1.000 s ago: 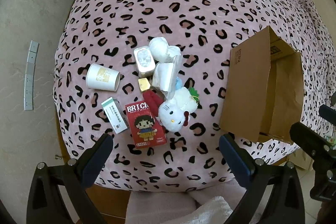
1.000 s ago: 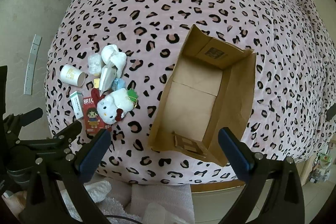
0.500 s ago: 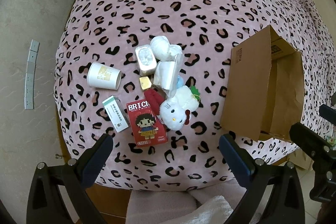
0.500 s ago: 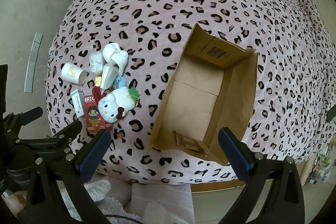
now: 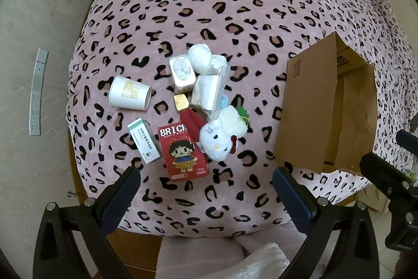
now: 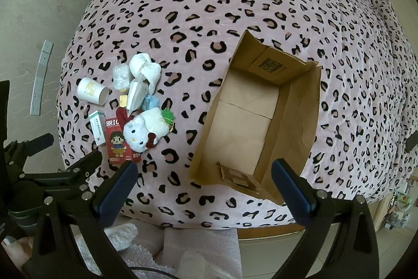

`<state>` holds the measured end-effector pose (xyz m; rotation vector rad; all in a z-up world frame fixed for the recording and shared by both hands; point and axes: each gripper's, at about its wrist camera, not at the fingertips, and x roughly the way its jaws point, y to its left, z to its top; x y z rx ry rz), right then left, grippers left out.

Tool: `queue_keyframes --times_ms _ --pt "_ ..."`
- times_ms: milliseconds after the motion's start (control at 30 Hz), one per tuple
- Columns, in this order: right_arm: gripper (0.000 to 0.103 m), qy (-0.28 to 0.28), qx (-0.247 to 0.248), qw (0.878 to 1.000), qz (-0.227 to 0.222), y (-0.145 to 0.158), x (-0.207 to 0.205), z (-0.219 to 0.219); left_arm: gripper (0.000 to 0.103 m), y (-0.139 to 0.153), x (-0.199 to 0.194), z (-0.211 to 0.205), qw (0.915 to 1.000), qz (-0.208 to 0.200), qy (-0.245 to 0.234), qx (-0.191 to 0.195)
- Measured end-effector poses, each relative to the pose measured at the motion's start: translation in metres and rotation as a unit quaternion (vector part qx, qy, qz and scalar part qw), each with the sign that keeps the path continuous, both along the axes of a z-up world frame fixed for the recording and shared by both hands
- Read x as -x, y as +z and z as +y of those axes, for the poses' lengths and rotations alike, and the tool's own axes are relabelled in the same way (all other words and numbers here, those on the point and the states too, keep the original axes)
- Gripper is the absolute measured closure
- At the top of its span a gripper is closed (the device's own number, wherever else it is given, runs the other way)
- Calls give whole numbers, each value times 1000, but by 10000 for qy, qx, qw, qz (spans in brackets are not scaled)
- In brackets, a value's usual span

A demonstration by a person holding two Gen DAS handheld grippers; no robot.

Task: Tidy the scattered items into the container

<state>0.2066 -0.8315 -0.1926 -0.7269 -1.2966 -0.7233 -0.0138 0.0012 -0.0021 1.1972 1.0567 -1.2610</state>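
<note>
Across the last second both views have drifted only slightly: the pile of items sits a touch higher and nearer in the left wrist view, and nothing on the bed has shifted place. The left gripper (image 5: 205, 188) hangs with its fingers wide apart and empty above the near edge of the bed (image 5: 235, 4), just short of the items; the right gripper (image 6: 203, 182) is likewise spread wide and empty, above the near end of the cardboard box (image 6: 250, 122). That box stands open-topped toward the bed's right side, flaps up, and holds nothing but a loose scrap of cardboard at its near end. The scattered items lie clustered near the bed's left near corner, well apart from the box: a white paper cup (image 5: 129, 93) on its side, a small green-and-white carton (image 5: 143, 141), a red brick-toy box (image 5: 183, 152) lying flat, and a white cat plush (image 5: 222, 135) touching the red box's right edge. Behind these sit a gold block (image 5: 181, 102), a clear plastic pouch (image 5: 209, 93), a lidded tub of white pieces (image 5: 182, 73) and a white wad (image 5: 202, 59). The bed wears a pink leopard-spot cover. A grey power strip (image 5: 36, 92) lies on the pale floor to the left, and cluttered shelves show at the far right corner.
</note>
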Motion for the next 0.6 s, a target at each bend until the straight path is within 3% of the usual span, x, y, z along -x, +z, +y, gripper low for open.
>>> queue_keyframes --times_ms 200,367,600 --pt "0 -40 76 9998 192 0 -29 3 0 -3 -7 8 9997 81 213 -31" --pt "0 -217 210 9986 428 7 -60 10 0 -3 -52 15 9974 206 692 -82" --pt "0 -839 525 9923 742 2 -127 40 0 -20 -136 23 9847 316 1696 -257"
